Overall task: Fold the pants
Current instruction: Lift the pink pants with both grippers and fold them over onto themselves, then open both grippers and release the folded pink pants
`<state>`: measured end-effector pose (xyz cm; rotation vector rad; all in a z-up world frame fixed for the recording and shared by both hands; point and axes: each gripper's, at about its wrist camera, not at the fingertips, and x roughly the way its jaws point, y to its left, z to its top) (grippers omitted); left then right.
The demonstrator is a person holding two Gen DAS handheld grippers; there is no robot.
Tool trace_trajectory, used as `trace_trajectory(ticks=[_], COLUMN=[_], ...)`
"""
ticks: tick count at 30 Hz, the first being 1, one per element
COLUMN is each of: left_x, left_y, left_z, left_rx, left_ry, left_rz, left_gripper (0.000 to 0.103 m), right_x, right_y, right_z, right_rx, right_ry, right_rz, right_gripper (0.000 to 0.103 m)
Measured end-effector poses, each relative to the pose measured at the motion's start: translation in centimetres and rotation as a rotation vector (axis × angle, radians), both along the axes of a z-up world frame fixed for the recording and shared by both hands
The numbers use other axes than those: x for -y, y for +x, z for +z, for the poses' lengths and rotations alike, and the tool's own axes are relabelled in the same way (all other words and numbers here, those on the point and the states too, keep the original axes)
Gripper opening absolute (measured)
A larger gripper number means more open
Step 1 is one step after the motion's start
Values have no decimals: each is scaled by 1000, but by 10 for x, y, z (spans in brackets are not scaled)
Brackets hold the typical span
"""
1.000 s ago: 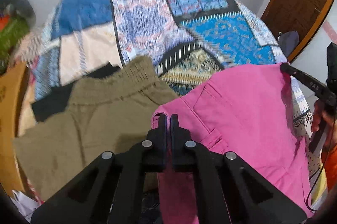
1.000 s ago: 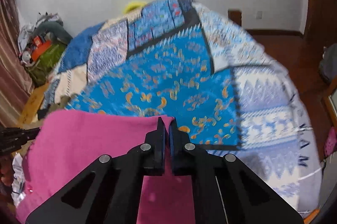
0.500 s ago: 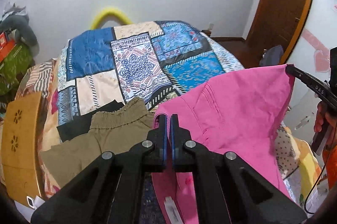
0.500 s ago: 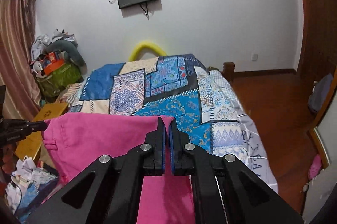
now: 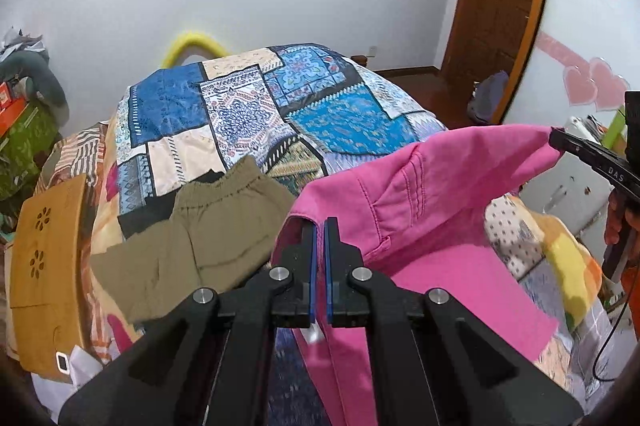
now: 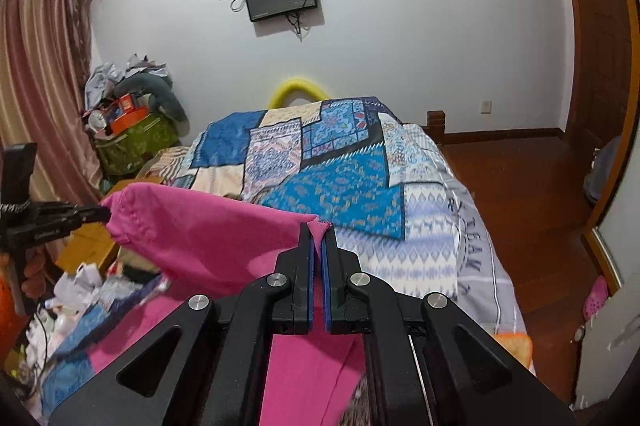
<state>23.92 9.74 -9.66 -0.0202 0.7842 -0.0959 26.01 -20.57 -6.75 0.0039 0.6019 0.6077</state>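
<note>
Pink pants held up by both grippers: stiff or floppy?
Likely floppy: the pink pants sag between the left gripper and right gripper. Probably light, since edge pinches hold them. Loose legs hang, so expect swinging.

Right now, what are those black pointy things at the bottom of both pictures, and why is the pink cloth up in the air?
Those black things are grippers: two-finger tongs that a person holds, one in each hand. Each has a little camera looking along its fingers, so one picture comes from the left gripper and the other from the right gripper.

Both are squeezed shut on the pink pants, each pinching one end of the top edge. That is why the pants hang stretched between them, above the bed. In each picture you can also spot the other gripper off to the side, biting its corner.

On the bed lies a patchwork bedspread in blue and cream. Olive-green pants rest on it, with something black underneath. A wooden tray sits at the bed's left edge.
</note>
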Motion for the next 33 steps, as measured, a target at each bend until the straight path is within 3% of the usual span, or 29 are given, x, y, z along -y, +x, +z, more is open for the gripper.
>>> trace_trajectory(ticks=[9, 22, 29, 33], left_x=[15, 17, 14, 17], left_y=[-52, -101, -121, -129], left_z=[-26, -88, -92, -81], left_rx=[-46, -164, -162, -142], left_ry=[19, 6, 40, 78], left_rz=[-43, -42, -2, 4], left_gripper=[2, 3, 15, 16], right_x=[10, 19, 23, 27], right_y=[-59, -108, -127, -134], right_z=[-25, -93, -109, -103], right_rx=[-38, -189, -217, -215], right_ry=[-37, -69, -121, -133], right_rz=[32, 20, -4, -35], right_gripper=[3, 4, 6, 10])
